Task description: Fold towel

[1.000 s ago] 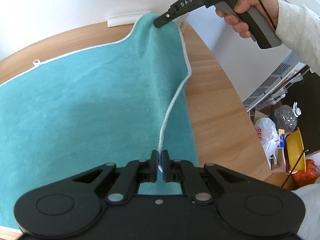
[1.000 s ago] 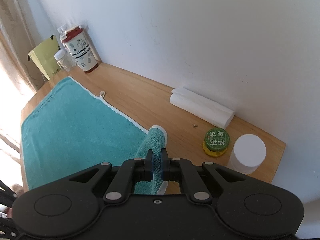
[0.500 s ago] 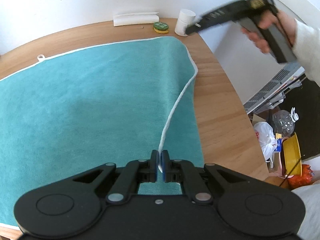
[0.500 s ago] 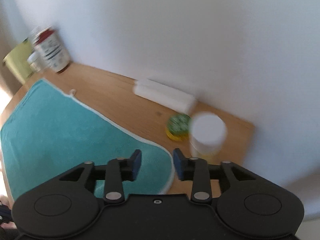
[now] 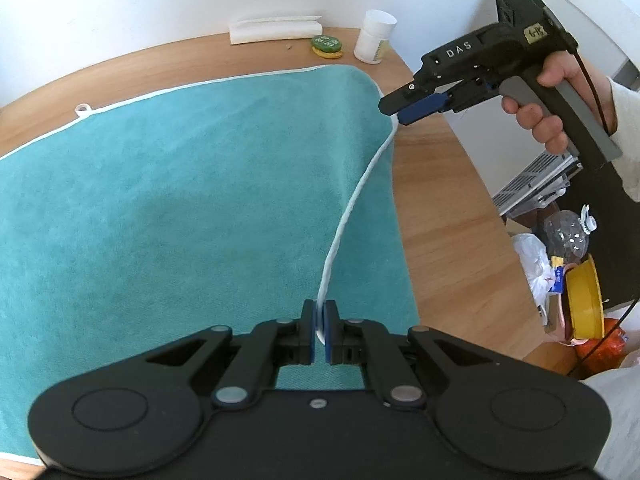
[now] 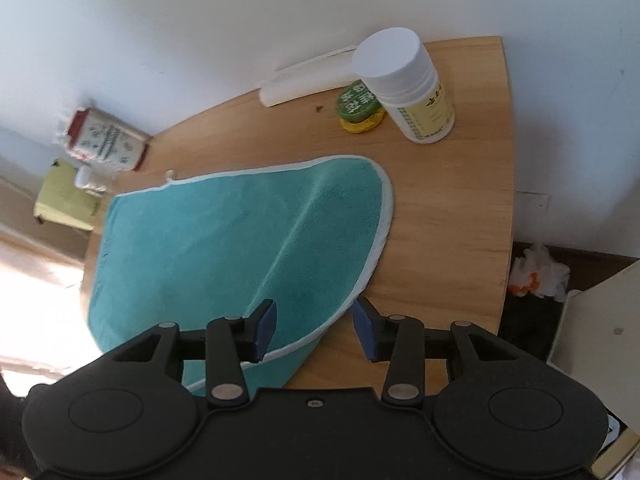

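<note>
A teal towel (image 5: 180,200) with a white hem lies spread on the wooden table (image 5: 440,208). My left gripper (image 5: 319,332) is shut on the towel's white hem at the near right edge and lifts it slightly. A hand (image 5: 548,100) holds my right gripper (image 5: 400,110) just off the towel's far right corner. In the right wrist view the towel (image 6: 240,240) lies flat with a crease, and the right gripper (image 6: 315,328) hovers over its hem. Its jaws are opening, and the pads press on nothing.
A white bottle (image 6: 404,88), a green-lidded tin (image 6: 358,106) and a white folded strip (image 6: 304,80) stand by the wall. A patterned canister (image 6: 106,140) sits at the far left. The table's edge (image 6: 508,200) drops to floor clutter (image 5: 560,272) on the right.
The right gripper let go of the towel's far corner and opened. The corner dropped flat onto the table. That gripper rolled and moved down to the right. The left gripper stayed.
</note>
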